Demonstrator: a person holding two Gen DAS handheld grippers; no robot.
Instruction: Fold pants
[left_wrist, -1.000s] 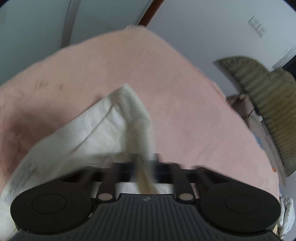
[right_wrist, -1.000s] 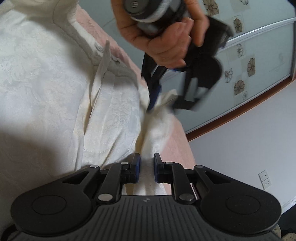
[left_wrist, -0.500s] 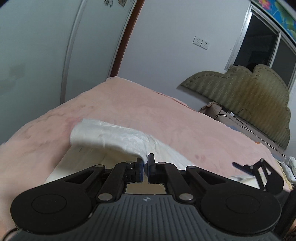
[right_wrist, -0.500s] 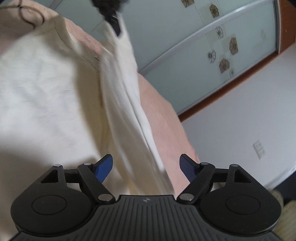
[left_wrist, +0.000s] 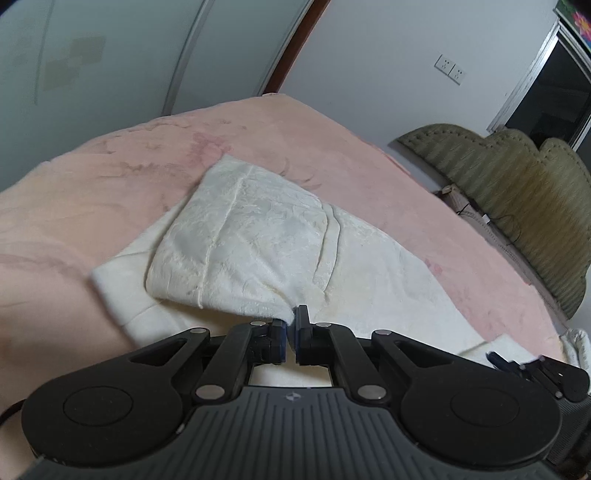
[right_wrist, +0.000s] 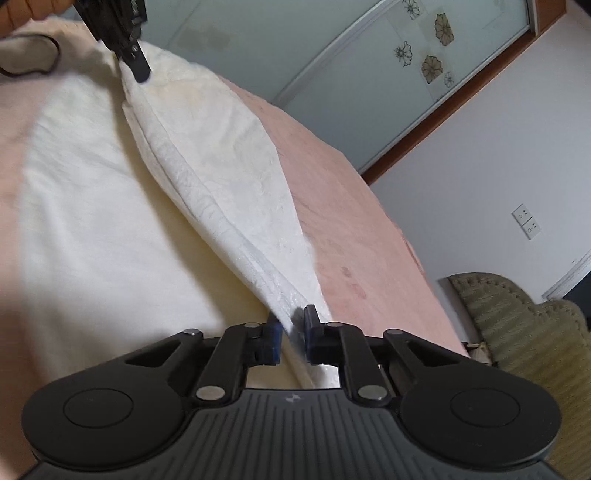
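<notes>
Left gripper (left_wrist: 290, 325) and right gripper (right_wrist: 293, 334) each have fingers clamped on an edge of the cream pants (left_wrist: 258, 236), folded over on the pink bed (left_wrist: 110, 177)

The left gripper (right_wrist: 135, 72) is cut off by the frame's top edge in the right wrist view.

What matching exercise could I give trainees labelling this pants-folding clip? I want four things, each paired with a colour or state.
Column one:
1. pants
2. blanket
3. left gripper
4. headboard

Column two:
A. olive green, ribbed
B. pink, spread beneath the garment
C. cream white, partly folded over itself
D. shut on a fabric corner

Pairs: 1-C, 2-B, 3-D, 4-A. The right gripper also pinches the cloth.
</notes>
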